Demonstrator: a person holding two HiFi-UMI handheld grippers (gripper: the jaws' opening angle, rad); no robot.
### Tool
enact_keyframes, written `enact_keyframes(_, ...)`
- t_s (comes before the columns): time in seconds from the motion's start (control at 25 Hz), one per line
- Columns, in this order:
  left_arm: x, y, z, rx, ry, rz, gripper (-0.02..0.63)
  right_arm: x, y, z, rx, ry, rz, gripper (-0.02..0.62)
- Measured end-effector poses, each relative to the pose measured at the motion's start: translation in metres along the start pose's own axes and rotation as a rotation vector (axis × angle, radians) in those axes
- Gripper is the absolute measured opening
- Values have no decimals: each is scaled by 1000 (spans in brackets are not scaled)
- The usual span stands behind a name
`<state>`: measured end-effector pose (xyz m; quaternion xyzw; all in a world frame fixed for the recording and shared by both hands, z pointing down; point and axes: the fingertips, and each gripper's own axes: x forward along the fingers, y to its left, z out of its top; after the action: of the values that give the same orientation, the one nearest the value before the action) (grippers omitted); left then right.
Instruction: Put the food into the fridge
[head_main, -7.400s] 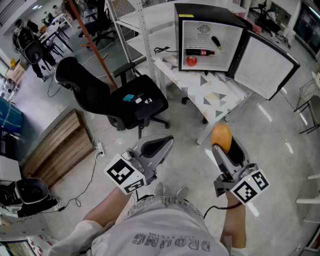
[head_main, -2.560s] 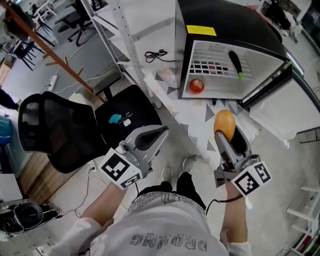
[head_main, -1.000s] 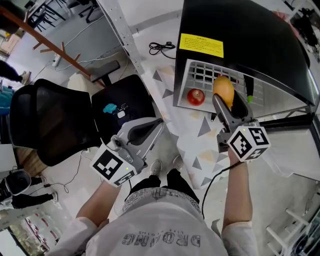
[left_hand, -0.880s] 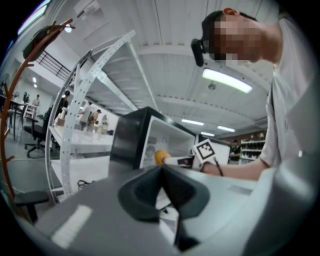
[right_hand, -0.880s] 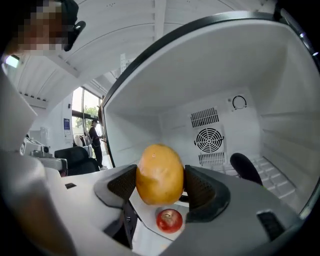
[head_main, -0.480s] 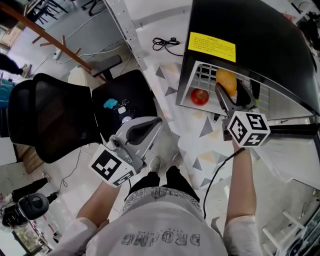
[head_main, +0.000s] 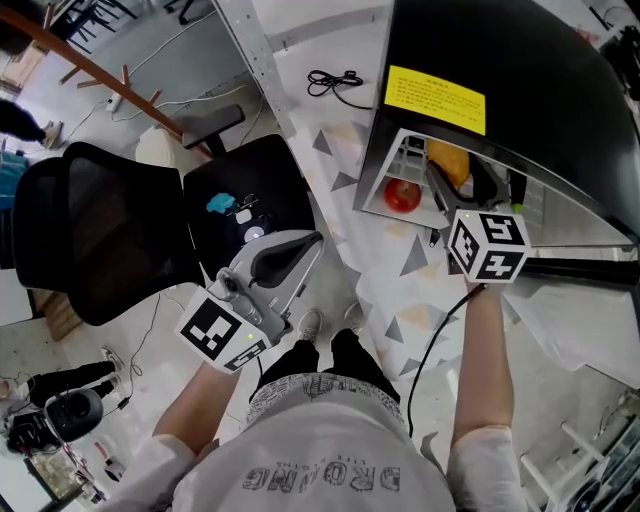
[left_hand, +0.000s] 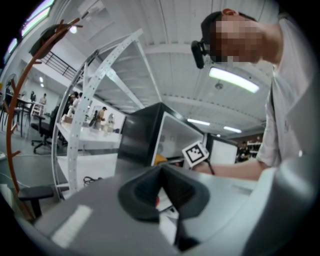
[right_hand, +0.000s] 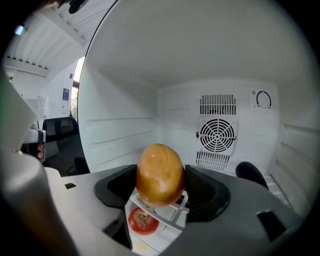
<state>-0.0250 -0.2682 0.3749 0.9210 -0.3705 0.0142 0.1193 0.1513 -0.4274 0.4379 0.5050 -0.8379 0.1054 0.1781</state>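
Note:
The orange-yellow mango (right_hand: 160, 174) is clamped between the black pads of my right gripper (right_hand: 161, 194), which reaches inside the open black fridge (head_main: 500, 60). In the head view the mango (head_main: 450, 162) sits just under the fridge's top edge, with the right gripper (head_main: 462, 182) behind it. A red apple (right_hand: 143, 221) lies on the fridge floor below the white wire shelf (right_hand: 165, 212); it also shows as the apple (head_main: 403, 195) from above. My left gripper (head_main: 312, 243) hangs low beside the chair, shut and empty; its pads (left_hand: 150, 192) meet.
A dark rounded item (right_hand: 252, 175) lies at the fridge's right, near the rear fan (right_hand: 217, 135). The fridge stands on a patterned white table (head_main: 395, 285) with a black cable (head_main: 335, 80). A black office chair (head_main: 100, 240) is at left, the open fridge door (head_main: 580, 270) at right.
My right gripper has carried the mango from in front of the fridge into its interior, above the wire shelf. The left gripper has stayed low and shut.

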Motion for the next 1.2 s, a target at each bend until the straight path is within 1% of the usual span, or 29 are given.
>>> enact_keyframes(0.4, 0, 6, -3, -13, -7, 14, 6, 14, -1, -8, -91, 59, -31, 288)
enact_keyframes(0.72, 1, 8, -4, -17, -3, 18, 6, 17, 5, -7, -203, 75, -58, 288)
enact_keyframes(0.92, -1, 9, -2, -12, -5, 20, 6, 19, 10, -10, -219, 82, -46, 288)
enact_keyframes(1.2, -4, 8, -1, -8, -3, 22, 6, 17, 10, -10, -217, 75, -52, 288)
